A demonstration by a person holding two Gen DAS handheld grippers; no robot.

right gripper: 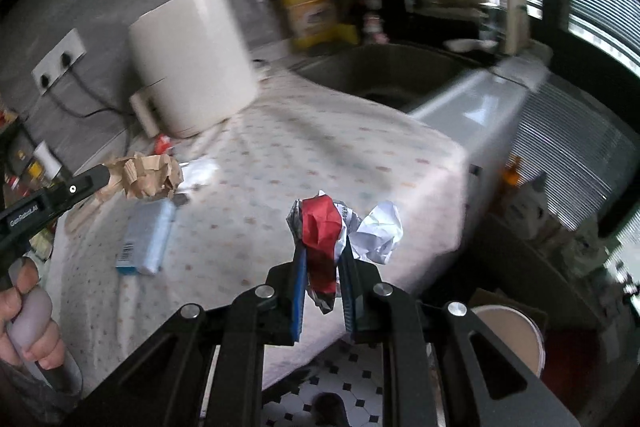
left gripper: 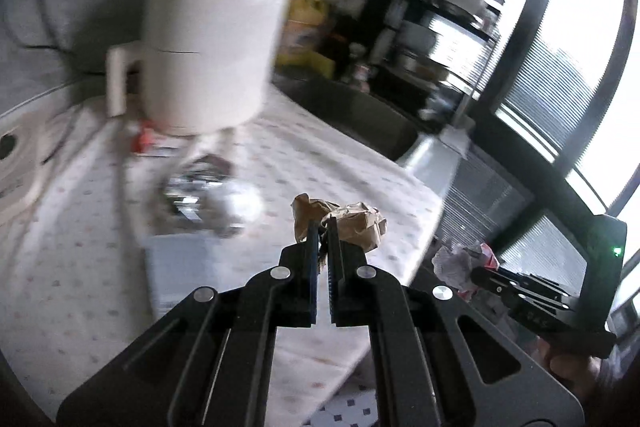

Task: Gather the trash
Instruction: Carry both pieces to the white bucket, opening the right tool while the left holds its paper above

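My left gripper [left gripper: 323, 227] is shut on a crumpled brown paper wad [left gripper: 352, 223] and holds it above the dotted tablecloth [left gripper: 280, 163]. The same wad [right gripper: 150, 175] and the left gripper [right gripper: 105, 174] show at the left of the right wrist view. My right gripper [right gripper: 322, 247] is shut on a crumpled red, silver and white wrapper [right gripper: 320, 227], held past the table's near edge. That wrapper [left gripper: 460, 263] and the right gripper [left gripper: 478, 273] show at the right of the left wrist view. A blurred shiny silver wrapper [left gripper: 208, 199] lies on the cloth.
A white air fryer [left gripper: 208, 55] stands at the back of the table [right gripper: 192, 59]. A light blue packet [right gripper: 146, 241] lies on the cloth. A sink [right gripper: 380, 75], a yellow bottle [right gripper: 310, 7] and a metal rack [left gripper: 448, 27] lie beyond. A round bin [right gripper: 510, 331] stands on the floor at the lower right.
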